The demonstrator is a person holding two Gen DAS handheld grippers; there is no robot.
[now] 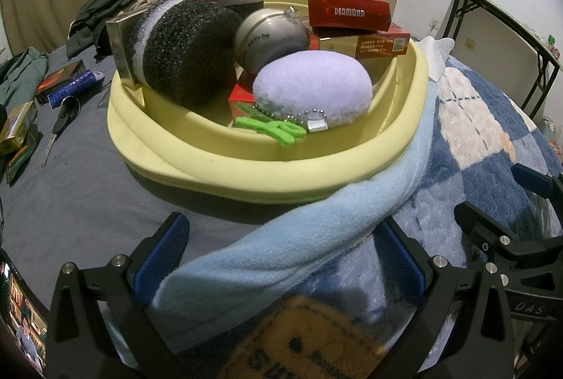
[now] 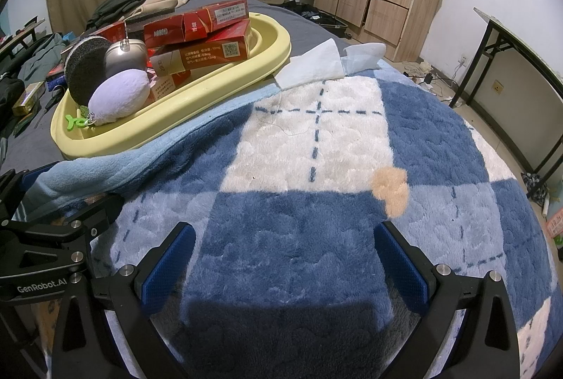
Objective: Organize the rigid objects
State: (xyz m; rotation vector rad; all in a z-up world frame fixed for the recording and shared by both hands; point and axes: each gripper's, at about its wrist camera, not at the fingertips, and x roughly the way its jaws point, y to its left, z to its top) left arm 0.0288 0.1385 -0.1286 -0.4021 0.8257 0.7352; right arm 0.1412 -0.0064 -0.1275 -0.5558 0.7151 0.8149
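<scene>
On the bed, the yellow basin [image 1: 267, 175] holds a black sponge [image 1: 190, 52], a silver ball [image 1: 271, 38], a lilac pouf [image 1: 313, 87] and red boxes [image 1: 348, 13], while the left gripper [image 1: 281, 259] and right gripper [image 2: 281, 259] hover over the checked blanket [image 2: 299, 220], jaws apart, empty.

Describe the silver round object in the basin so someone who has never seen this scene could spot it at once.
Find the pale yellow basin on the bed. Inside it, behind the fluffy lavender puff and right of the black sponge, sits the silver round tin. It is the only shiny metal item there, with a small clear knob on top; the red boxes beside it are flat-sided.
</scene>
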